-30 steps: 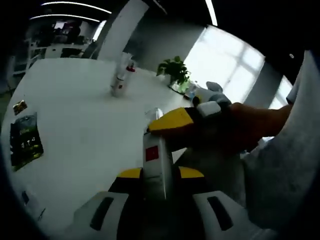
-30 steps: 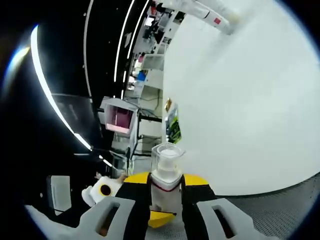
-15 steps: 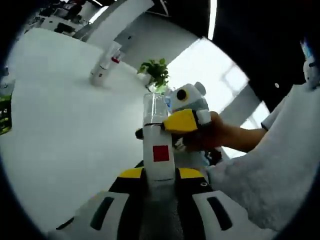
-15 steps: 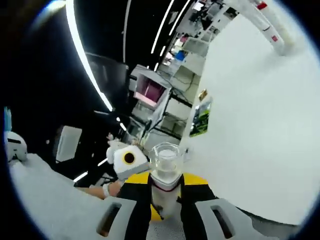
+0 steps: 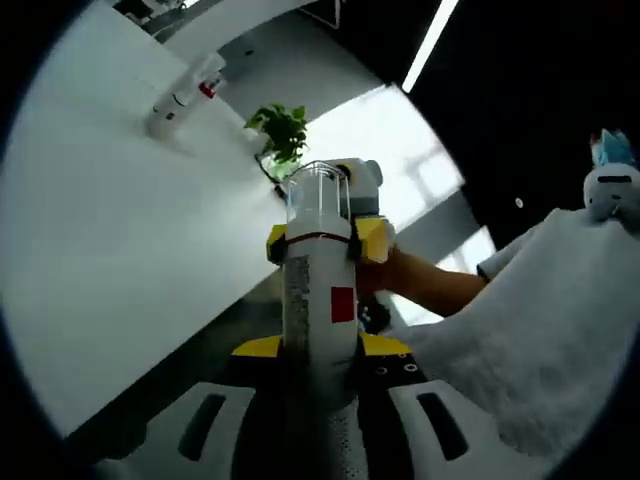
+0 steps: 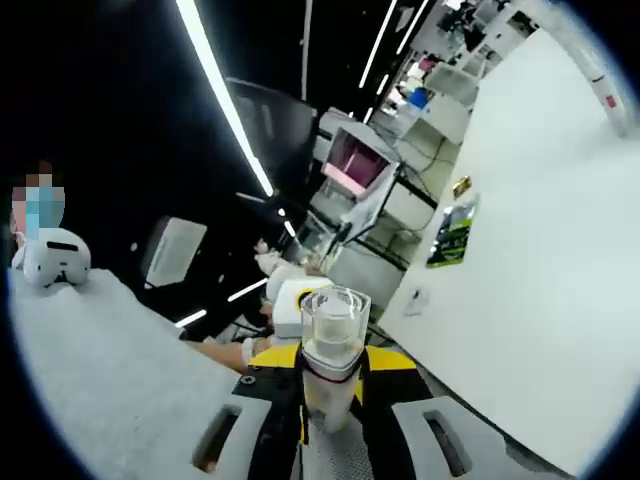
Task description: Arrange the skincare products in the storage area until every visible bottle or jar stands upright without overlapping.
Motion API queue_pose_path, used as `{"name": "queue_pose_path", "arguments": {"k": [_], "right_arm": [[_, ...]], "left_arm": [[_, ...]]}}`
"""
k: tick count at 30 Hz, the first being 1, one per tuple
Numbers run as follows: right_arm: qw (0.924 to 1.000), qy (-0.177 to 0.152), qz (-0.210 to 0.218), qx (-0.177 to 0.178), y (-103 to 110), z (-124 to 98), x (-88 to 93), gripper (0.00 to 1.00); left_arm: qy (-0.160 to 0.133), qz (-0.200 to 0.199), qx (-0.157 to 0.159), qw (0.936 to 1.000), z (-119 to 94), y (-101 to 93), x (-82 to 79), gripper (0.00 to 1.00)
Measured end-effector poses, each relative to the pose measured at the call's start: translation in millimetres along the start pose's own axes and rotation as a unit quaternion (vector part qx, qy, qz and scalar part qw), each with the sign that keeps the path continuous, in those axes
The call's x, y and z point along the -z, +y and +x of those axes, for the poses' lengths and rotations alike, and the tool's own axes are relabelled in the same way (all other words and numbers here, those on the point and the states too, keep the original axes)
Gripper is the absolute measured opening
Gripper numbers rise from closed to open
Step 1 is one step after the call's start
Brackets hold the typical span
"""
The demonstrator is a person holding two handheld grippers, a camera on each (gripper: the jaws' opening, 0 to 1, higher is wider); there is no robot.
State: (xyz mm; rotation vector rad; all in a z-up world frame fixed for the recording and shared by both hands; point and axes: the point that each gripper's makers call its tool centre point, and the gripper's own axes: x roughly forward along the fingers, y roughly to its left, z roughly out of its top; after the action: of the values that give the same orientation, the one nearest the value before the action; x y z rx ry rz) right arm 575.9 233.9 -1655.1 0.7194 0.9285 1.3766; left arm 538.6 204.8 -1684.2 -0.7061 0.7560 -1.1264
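Observation:
A white bottle [image 5: 318,300] with a red square label and a clear cap [image 6: 333,318] is held off the white table [image 5: 110,230]. My left gripper [image 5: 322,350] is shut on its lower body. My right gripper [image 5: 320,240] comes in from the right and clamps its yellow jaws on the neck just under the cap. In the right gripper view the cap stands up between the jaws of the right gripper [image 6: 332,362]. Two more white bottles [image 5: 180,92] sit far off on the table, and one long white bottle [image 6: 592,62] lies at the table's far end.
A potted plant [image 5: 280,130] stands at the table's far edge. A green packet [image 6: 451,232] lies on the table [image 6: 540,300]. The person's white sleeve [image 5: 540,340] is close on the right, with a small plush figure [image 5: 612,185] on the shoulder.
Both views have swung upward, away from the table. The right gripper's jaws, which lay across the bottle's top, now sit squarely on either side of its neck. The bottle stands straighter.

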Motion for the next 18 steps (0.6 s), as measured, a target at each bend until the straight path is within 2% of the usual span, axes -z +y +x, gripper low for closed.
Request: {"name": "queue_pose_path", "arguments": {"k": [1, 3, 6, 7, 8, 10, 15, 16, 18], "right_arm": [[0.9996, -0.001, 0.015, 0.022, -7, 2, 1.2, 0.17], [0.9989, -0.007, 0.015, 0.044, -14, 6, 2.0, 0.16], [0.9973, -0.028, 0.032, 0.060, -18, 11, -0.9, 0.15], [0.9958, -0.040, 0.038, 0.074, -21, 12, -2.5, 0.15], [0.9960, -0.039, 0.037, 0.071, -19, 12, -1.8, 0.15], [0.9947, -0.053, 0.045, 0.077, -22, 16, -2.5, 0.15], [0.9911, -0.062, 0.049, 0.107, -29, 19, -1.1, 0.16], [0.9874, -0.063, 0.058, 0.133, -36, 18, 0.1, 0.16], [0.9838, -0.063, 0.065, 0.154, -43, 18, 1.6, 0.18]], "left_arm": [[-0.001, 0.015, -0.033, 0.9993, -3, 11.2, -0.5, 0.22], [0.008, 0.022, -0.062, 0.9978, -3, 18.8, 2.5, 0.22], [0.002, 0.044, -0.095, 0.9945, -4, 27.6, -0.7, 0.22], [-0.001, 0.046, -0.106, 0.9933, -5, 30.2, -1.8, 0.22], [0.001, 0.044, -0.100, 0.9940, -5, 28.0, -1.0, 0.22], [0.001, 0.056, -0.112, 0.9922, -5, 30.3, -1.7, 0.22], [0.010, 0.069, -0.140, 0.9877, -7, 39.0, 0.5, 0.22], [0.012, 0.076, -0.154, 0.9850, -7, 43.1, 0.6, 0.22], [0.021, 0.097, -0.187, 0.9773, -10, 51.9, 1.6, 0.22]]}}
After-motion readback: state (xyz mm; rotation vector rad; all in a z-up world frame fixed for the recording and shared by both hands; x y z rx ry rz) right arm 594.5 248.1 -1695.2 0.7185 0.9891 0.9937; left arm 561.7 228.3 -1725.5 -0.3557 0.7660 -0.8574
